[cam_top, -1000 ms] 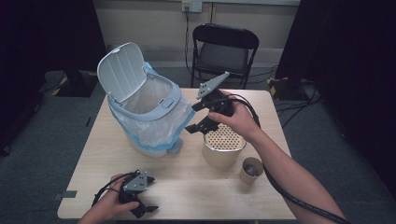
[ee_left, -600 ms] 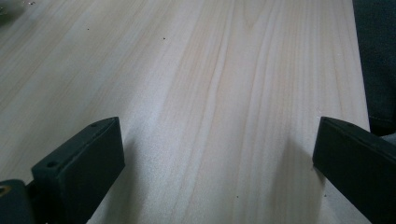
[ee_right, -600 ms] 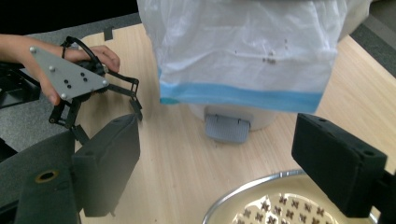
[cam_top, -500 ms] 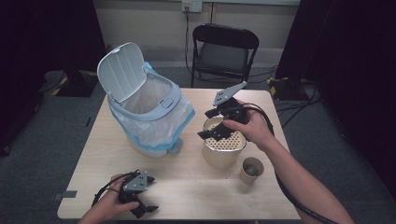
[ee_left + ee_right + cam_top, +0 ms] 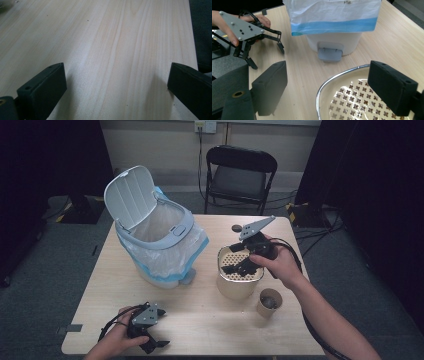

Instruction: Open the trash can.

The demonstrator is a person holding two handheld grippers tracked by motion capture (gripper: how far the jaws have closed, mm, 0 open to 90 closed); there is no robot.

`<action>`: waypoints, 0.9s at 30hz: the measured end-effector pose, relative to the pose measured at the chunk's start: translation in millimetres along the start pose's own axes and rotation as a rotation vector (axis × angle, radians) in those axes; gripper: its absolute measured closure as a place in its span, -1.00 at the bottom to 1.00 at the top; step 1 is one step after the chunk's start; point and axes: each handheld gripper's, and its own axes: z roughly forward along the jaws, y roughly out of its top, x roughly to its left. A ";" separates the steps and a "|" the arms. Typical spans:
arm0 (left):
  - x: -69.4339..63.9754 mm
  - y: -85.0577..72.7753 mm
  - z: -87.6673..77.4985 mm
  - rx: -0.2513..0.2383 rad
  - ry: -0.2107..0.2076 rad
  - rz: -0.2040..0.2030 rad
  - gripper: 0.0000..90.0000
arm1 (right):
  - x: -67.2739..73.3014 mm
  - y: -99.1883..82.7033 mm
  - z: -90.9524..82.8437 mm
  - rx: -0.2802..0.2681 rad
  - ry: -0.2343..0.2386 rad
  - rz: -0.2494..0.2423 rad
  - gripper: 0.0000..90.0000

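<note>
At the counter's point(image 5: 210, 320) right, the right claw point(image 5: 235, 265) hovers over the perforated canister point(image 5: 239, 280), jaws apart, just closing slightly, nothing between them. The left claw point(image 5: 152, 345) rests open near left.

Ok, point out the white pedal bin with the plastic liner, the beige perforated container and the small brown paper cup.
white pedal bin point(image 5: 172, 229): high view, front rim.
beige perforated container point(image 5: 232, 290): high view, outer wall.
small brown paper cup point(image 5: 263, 311): high view, side wall.
</note>
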 end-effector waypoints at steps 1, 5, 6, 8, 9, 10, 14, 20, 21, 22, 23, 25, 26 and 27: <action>0.0 0.0 0.0 0.000 0.000 0.000 -0.97 | 0.0 -1.6 -0.4 -0.001 0.001 0.002 -0.65; 0.1 0.0 0.0 0.000 0.000 0.000 -0.97 | -0.6 -7.5 -1.5 -0.003 -0.009 0.008 -0.65; 0.0 0.0 0.0 0.000 0.000 0.000 -0.97 | -0.8 -9.0 -1.6 -0.001 -0.010 0.010 -0.65; 0.1 0.0 0.0 0.000 0.000 0.001 -0.97 | -0.7 -11.7 -1.8 0.005 -0.014 0.011 -0.65; 0.1 0.0 0.0 0.000 0.000 0.001 -0.97 | -0.5 -13.4 -1.8 0.005 -0.018 0.008 -0.65; 0.1 0.0 -0.1 0.001 0.000 0.001 -0.97 | -0.4 -15.6 -2.0 0.010 -0.013 0.012 -0.65; 0.0 0.0 0.0 0.000 0.000 0.000 -0.97 | -0.3 -23.5 -2.7 0.012 -0.018 0.022 -0.65; 0.1 0.0 0.0 0.001 0.000 0.001 -0.97 | -2.7 -35.1 -7.6 0.010 -0.033 0.043 -0.65; 0.1 0.0 0.0 0.000 0.000 0.001 -0.97 | -3.1 -36.4 -8.3 0.009 -0.033 0.044 -0.65; 0.1 0.0 0.0 0.000 0.000 0.001 -0.97 | -3.3 -38.4 -9.5 0.011 -0.032 0.051 -0.65; 0.1 0.0 0.0 0.000 0.000 0.001 -0.97 | -3.6 -40.0 -10.0 0.014 -0.040 0.048 -0.65; 0.1 0.0 0.0 0.000 0.000 0.001 -0.97 | -3.7 -43.3 -11.3 0.022 -0.047 0.039 -0.65; 0.1 0.0 0.0 0.000 0.000 0.001 -0.97 | -3.7 -45.2 -11.9 0.021 -0.050 0.042 -0.65; 0.1 0.0 -0.1 0.001 -0.001 0.001 -0.97 | -3.9 -46.7 -12.2 0.021 -0.050 0.045 -0.65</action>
